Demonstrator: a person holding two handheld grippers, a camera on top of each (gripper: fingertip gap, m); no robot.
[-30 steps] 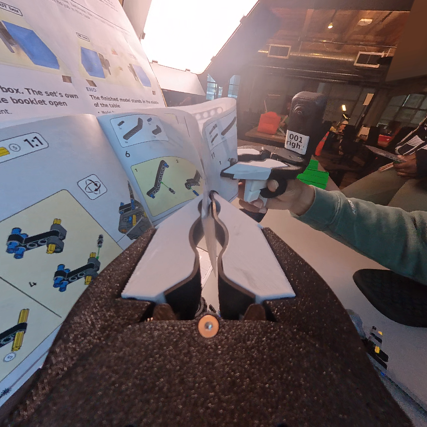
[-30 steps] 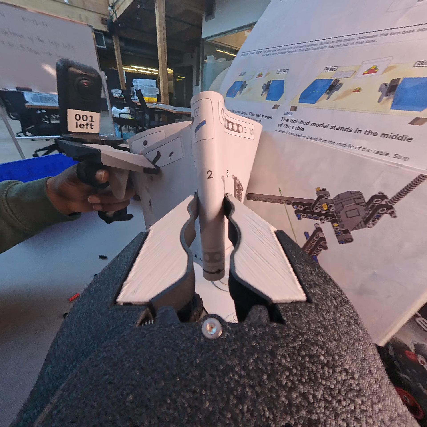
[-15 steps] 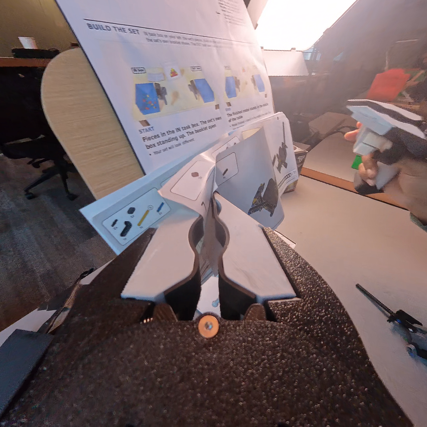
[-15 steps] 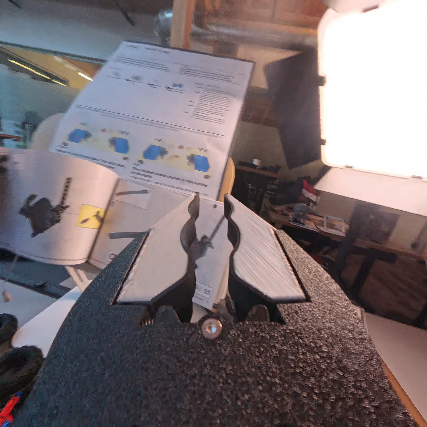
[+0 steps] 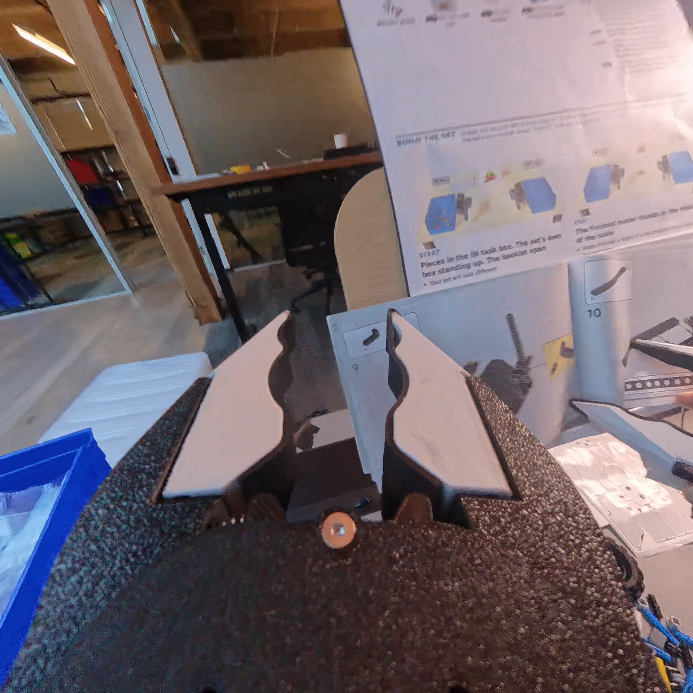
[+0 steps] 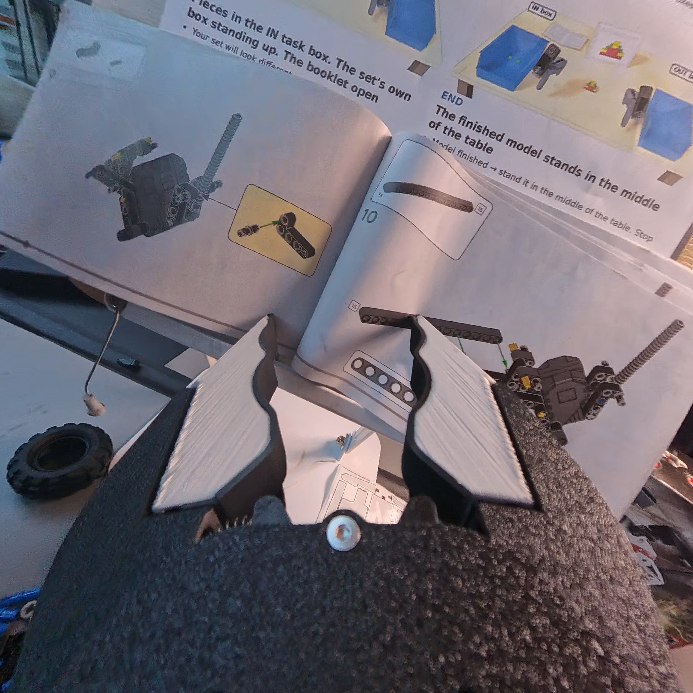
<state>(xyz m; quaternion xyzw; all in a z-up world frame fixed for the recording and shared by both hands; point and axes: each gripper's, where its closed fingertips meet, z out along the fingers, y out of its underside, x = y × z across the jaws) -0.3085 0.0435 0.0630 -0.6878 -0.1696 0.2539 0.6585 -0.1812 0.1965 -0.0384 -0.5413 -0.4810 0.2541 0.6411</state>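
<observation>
**Both claws spread, booklet propped open ahead**

My left claw (image 5: 339,318) is spread wide and grips nothing. The booklet's (image 5: 468,348) left edge stands just beside its right finger; whether they touch, I cannot tell. To the near left sits a blue bin (image 5: 41,498), with a white sheet (image 5: 123,393) beyond it. A large instruction poster (image 5: 525,131) stands upright behind the booklet. At the far right edge of this view my other claw's finger shows, blurred.

My right claw (image 6: 341,318) is also wide apart and empty. It faces the open booklet (image 6: 225,168), near the lower part of the spine. The right-hand page (image 6: 393,292) bulges up beside the fold, and its lower part lies between the claw's fingertips in this view; contact is not clear. The poster (image 6: 525,131) rises behind. A black rubber tyre (image 6: 58,459) lies flat on the counter (image 6: 37,375) to the near left, well apart from the claw. A thin bent wire with a pale tip (image 6: 101,352) hangs below the booklet's lower left edge. A white printed sheet (image 6: 356,483) lies under the claw.
</observation>
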